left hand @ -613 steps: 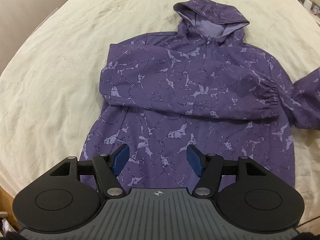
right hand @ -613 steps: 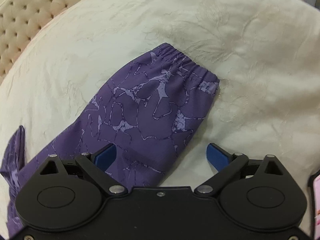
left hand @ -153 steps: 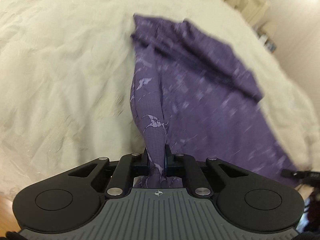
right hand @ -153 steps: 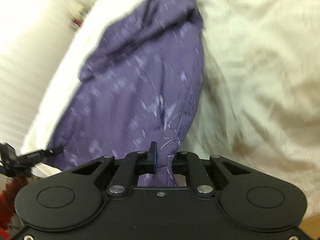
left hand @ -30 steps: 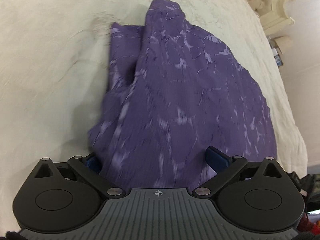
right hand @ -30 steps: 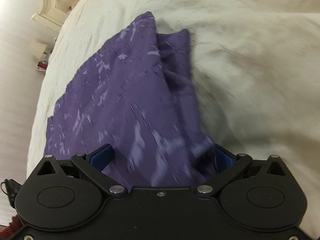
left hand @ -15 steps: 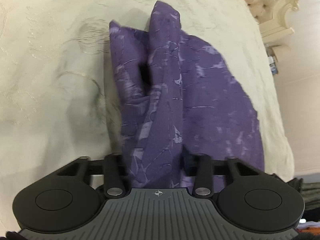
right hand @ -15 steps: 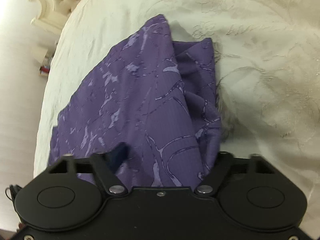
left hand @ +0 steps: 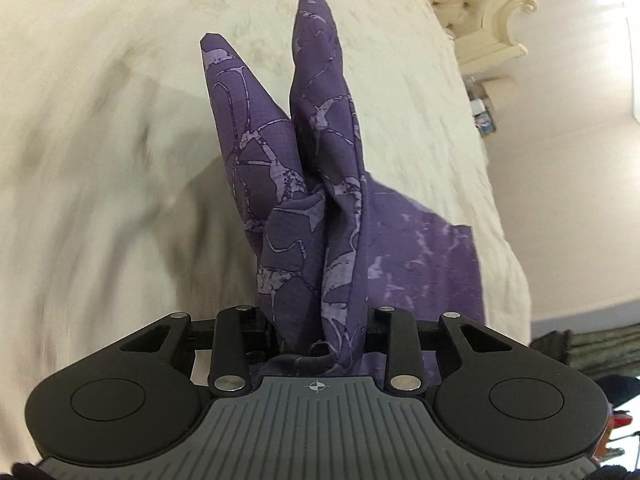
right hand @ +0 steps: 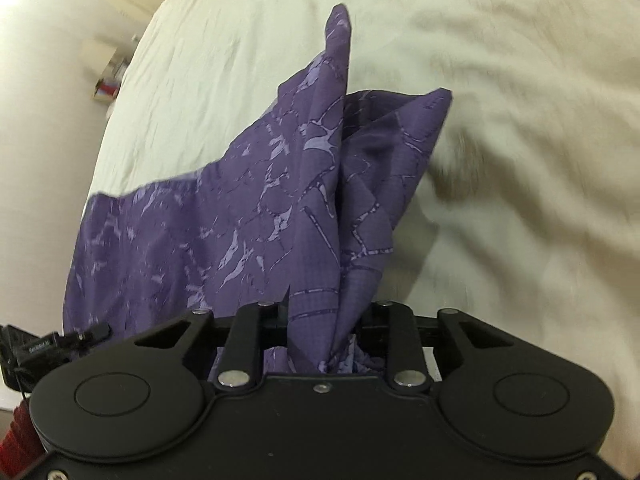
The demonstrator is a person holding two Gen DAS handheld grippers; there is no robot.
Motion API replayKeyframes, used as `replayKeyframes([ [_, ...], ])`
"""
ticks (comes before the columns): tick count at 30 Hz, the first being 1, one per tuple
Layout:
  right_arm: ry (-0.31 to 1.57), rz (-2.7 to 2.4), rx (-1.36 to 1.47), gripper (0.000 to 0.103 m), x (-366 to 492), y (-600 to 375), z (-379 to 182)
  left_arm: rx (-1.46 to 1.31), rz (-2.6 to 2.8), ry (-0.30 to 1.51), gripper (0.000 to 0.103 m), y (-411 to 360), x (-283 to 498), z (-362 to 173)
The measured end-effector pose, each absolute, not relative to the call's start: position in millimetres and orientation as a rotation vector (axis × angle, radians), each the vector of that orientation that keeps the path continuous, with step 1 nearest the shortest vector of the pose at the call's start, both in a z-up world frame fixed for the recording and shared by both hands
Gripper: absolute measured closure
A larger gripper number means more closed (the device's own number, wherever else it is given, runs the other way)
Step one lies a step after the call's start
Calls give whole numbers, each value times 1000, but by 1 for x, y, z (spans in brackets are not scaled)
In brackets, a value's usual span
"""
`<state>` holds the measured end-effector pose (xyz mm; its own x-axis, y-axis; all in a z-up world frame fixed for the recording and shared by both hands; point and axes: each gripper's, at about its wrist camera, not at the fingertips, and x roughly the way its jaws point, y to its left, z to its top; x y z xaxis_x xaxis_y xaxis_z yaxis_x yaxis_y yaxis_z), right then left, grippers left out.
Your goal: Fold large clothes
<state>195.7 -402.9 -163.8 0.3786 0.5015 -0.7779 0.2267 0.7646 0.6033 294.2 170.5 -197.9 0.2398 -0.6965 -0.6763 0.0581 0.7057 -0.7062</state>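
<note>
The purple marbled jacket [left hand: 320, 216] hangs bunched from my left gripper [left hand: 320, 320], which is shut on a thick fold of it. Two pointed flaps stick up ahead of the jaws, and the rest trails right over the bed. In the right wrist view my right gripper [right hand: 324, 320] is shut on another bunch of the same jacket [right hand: 256, 216], whose cloth spreads left and down. Both sets of fingertips are hidden in the fabric.
The cream quilted bedspread [left hand: 100, 140] lies under everything and also shows in the right wrist view [right hand: 520, 160]. A tufted cream headboard [left hand: 480, 4] stands at the far right in the left view. The bed edge and wall lie to the right [left hand: 560, 200].
Both grippers have closed on the jacket, having been open around it a second ago. They have lifted the gathered fabric, which now stands up in folds off the bed.
</note>
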Motion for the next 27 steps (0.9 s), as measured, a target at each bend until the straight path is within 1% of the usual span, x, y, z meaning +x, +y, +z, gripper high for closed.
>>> replayKeyframes([
  [6, 1307, 271, 688, 68, 126, -398, -166, -635, -559, 1283, 71, 206, 221, -199],
  [9, 1358, 298, 663, 67, 98, -396, -170, -584, -511, 1303, 69, 224, 200, -206],
  [11, 1368, 280, 629, 63, 85, -396, -174, -482, -428, 1295, 62, 234, 194, -213],
  [12, 1366, 254, 606, 58, 81, -397, -177, -437, -384, 1286, 57, 238, 192, -219],
  [14, 1350, 165, 522, 47, 79, -398, -183, -373, -334, 1265, 52, 242, 192, -231],
  [15, 1342, 124, 496, 42, 80, -399, -188, -344, -325, 1254, 46, 243, 192, -238],
  [16, 1337, 76, 484, 41, 81, -405, -196, -308, -324, 1244, 41, 240, 193, -243],
  [18, 1327, 21, 497, 36, 80, -408, -206, -254, -316, 1228, 36, 229, 194, -248],
  [19, 1319, -4, 504, 33, 80, -409, -210, -251, -308, 1224, 36, 223, 193, -247],
  [21, 1297, -35, 515, 32, 75, -410, -210, -271, -293, 1215, 36, 218, 193, -244],
  [22, 1283, -45, 518, 29, 71, -409, -209, -276, -288, 1208, 36, 219, 189, -242],
  [24, 1254, -50, 523, 28, 65, -410, -203, -259, -274, 1172, 37, 227, 176, -231],
  [26, 1213, -36, 542, 22, 58, -408, -194, -244, -278, 1116, 36, 229, 164, -217],
  [27, 1188, -33, 551, 15, 60, -395, -190, -245, -282, 1089, 35, 229, 157, -209],
])
